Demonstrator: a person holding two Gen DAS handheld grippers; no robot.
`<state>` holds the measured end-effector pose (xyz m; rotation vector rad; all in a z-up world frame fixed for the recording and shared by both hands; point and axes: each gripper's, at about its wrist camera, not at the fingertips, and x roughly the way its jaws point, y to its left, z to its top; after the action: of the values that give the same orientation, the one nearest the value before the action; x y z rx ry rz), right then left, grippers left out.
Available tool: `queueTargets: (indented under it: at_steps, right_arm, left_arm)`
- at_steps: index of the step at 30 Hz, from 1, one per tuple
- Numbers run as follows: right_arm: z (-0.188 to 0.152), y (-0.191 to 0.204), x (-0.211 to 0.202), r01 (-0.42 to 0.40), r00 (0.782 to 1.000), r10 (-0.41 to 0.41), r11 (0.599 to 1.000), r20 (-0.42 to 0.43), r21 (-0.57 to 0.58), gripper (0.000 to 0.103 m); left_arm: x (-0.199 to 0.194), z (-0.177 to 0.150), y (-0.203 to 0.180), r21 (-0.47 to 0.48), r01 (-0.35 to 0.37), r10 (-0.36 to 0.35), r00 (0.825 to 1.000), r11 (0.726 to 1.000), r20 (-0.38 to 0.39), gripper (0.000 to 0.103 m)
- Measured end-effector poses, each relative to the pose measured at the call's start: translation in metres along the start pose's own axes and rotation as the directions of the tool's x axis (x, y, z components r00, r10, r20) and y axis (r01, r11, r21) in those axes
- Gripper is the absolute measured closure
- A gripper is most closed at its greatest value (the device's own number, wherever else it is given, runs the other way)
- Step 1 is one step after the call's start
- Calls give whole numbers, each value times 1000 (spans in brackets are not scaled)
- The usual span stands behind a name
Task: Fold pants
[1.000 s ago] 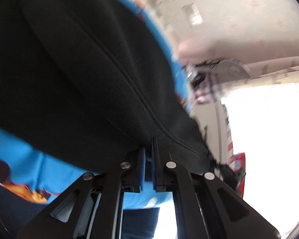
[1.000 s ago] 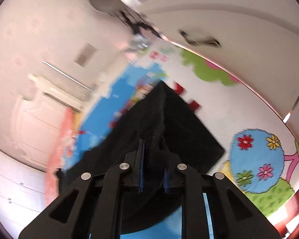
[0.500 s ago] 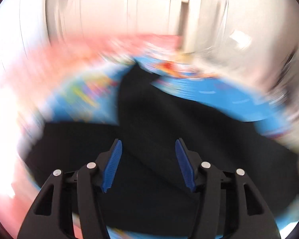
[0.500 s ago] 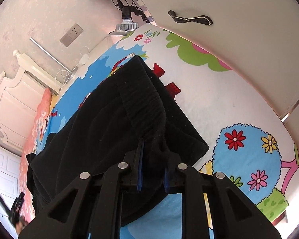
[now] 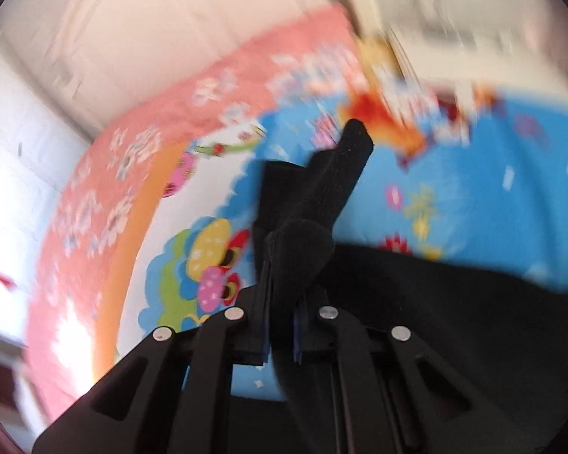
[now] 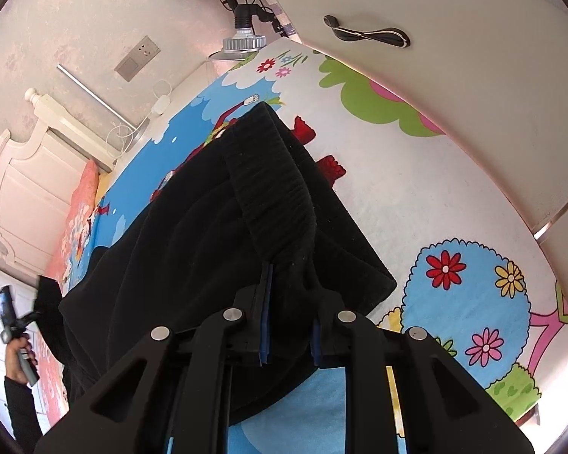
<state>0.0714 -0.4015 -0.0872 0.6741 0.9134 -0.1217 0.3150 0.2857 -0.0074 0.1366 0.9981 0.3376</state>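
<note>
Half a second earlier the left gripper (image 5: 280, 325) had stood wide open above the black pants (image 6: 193, 249); it had since closed on a bunched fold of them, the cloth pinched between its blue pads, while the right gripper (image 6: 287, 325) had kept its clamp on the ribbed waistband (image 6: 272, 181). The pants lay spread over the cartoon bedsheet (image 6: 416, 208), one narrow end (image 5: 344, 166) reaching out across the sheet's blue part; beyond the sheet stood a white headboard (image 6: 22, 174), and beside it a white cupboard door with a dark handle (image 6: 367, 32).
</note>
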Motion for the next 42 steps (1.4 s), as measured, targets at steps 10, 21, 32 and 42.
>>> queueTargets:
  at_steps: [10,21,32,42]
  right_arm:
    - [10,3,-10,-20,1000,20,1000,-15,-18,85]
    - [10,9,-2,26,999,-28,996,-20,-88,85]
    - [16,10,-14,49,999,-51,992,-7,-118,87]
    - [18,19,-18,57,998,-54,984,21,-168,87]
  left_arm:
    - [-44,-209,197,-765,353,-406,904,538,132,95]
    - [29,-271,217,-869,434,-580,781,237,232,75]
    - [11,-270,220,-862,350,-498,857,367,136,91]
    - [16,-273,214,-820,396,-492,855,413,165,91]
